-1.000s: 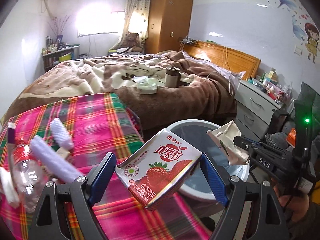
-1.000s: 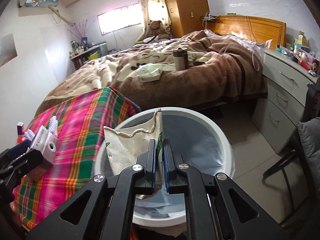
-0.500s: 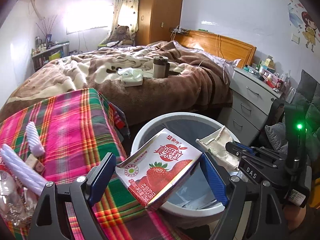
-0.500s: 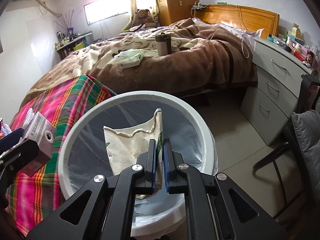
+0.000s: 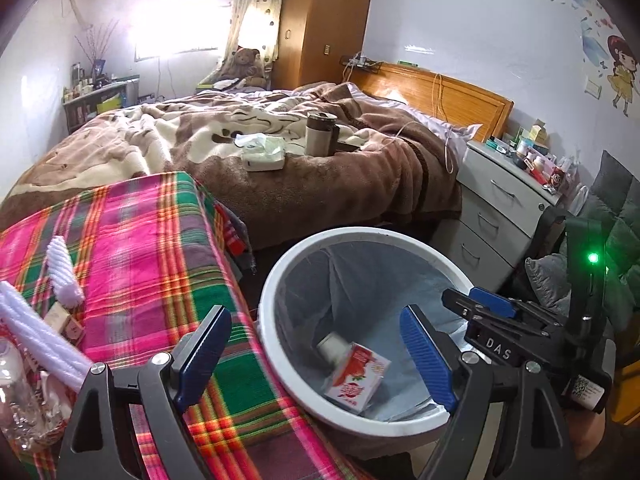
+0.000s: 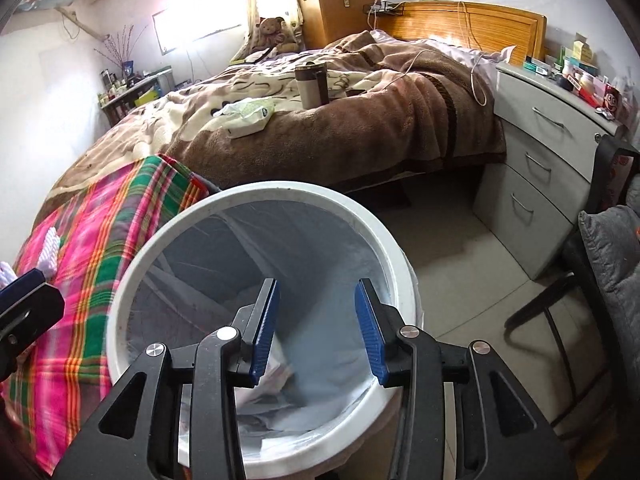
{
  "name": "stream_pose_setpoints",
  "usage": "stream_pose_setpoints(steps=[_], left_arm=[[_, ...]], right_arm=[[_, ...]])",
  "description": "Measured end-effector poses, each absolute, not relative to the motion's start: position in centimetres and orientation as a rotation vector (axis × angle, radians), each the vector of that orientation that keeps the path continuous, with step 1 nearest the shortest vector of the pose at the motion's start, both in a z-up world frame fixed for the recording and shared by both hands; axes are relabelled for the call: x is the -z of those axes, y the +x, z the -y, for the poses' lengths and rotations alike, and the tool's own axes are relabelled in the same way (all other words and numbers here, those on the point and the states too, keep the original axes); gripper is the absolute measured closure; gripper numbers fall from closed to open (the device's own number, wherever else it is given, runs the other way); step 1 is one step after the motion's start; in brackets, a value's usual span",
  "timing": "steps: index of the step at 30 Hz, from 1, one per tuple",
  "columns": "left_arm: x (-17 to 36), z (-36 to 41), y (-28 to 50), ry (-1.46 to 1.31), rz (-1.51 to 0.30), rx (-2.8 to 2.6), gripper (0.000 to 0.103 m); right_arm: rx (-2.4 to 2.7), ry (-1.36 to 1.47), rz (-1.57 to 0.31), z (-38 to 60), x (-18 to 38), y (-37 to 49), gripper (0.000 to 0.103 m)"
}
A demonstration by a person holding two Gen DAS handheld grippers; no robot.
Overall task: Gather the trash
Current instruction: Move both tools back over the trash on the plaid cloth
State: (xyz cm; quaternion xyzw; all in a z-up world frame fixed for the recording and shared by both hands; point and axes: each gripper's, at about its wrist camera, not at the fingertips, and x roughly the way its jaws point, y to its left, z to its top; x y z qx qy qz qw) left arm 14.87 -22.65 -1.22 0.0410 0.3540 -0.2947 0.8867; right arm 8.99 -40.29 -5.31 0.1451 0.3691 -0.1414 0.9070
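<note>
A white round trash bin (image 5: 280, 280) with a grey liner stands beside the plaid-covered table (image 5: 132, 248). A red strawberry milk carton (image 5: 356, 374) lies at its bottom next to a small white bottle (image 5: 332, 345). My left gripper (image 5: 316, 354) is open and empty above the bin's near rim. My right gripper (image 6: 316, 330) is open and empty over the bin (image 6: 132, 272); it also shows in the left wrist view (image 5: 488, 304). Pale crumpled paper (image 6: 276, 376) lies in the bin in the right wrist view.
On the table lie white twisted sticks (image 5: 64, 276), a clear plastic bottle (image 5: 16, 396) and a small box (image 5: 64, 320). A bed (image 5: 320, 168) with a flask (image 5: 318, 134) and tissue pack (image 5: 262, 152) is behind. A grey drawer chest (image 6: 540, 160) and a chair (image 6: 600, 264) stand right.
Both grippers opened. The strawberry carton dropped from my left gripper into the bin, and the paper bag dropped from my right gripper into the bin.
</note>
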Motion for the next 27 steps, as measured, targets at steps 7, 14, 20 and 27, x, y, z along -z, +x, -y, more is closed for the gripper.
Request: stream_pose_setpoints(steps=[7,14,20,27], left_arm=[[-0.1,19.3,13.9,0.057,-0.707,0.565,0.017],[-1.3,14.7,12.7,0.033,-0.666,0.489,0.017],[-1.7,10.3,12.4,-0.004,-0.650,0.414,0.017],[-1.6,4.6,12.9,-0.059,-0.654,0.289,0.017]], right_arm=[[0.256,0.268,-0.730,38.3,4.3,8.8,0.061],[0.190,0.247,-0.700,35.6,3.3,9.3,0.048],[0.121,0.217,-0.689,32.8,2.9,10.2,0.047],[0.021,0.199,-0.692,29.1,2.9,11.8,0.047]])
